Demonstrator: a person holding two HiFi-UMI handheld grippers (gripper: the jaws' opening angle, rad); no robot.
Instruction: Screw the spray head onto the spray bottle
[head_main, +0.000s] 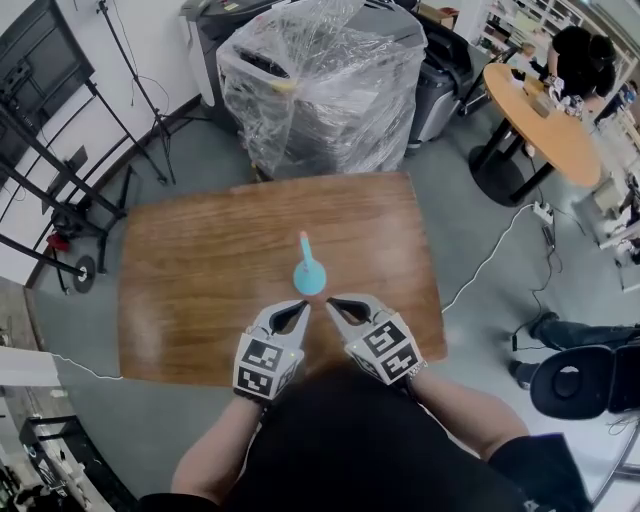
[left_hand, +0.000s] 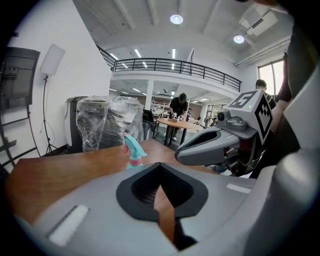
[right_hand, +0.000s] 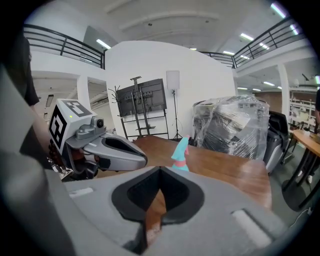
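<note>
In the head view, the spray bottle (head_main: 308, 278) is standing upright on the wooden bench (head_main: 200, 270) with its teal head on top. The left gripper (head_main: 303, 305) and right gripper (head_main: 332, 303) are pointing at it from just short of it. In the left gripper view, the fingers are pressing together, empty, with the bottle showing beyond them. In the right gripper view, the fingers are likewise pressing together on nothing, the bottle standing past them.
</note>
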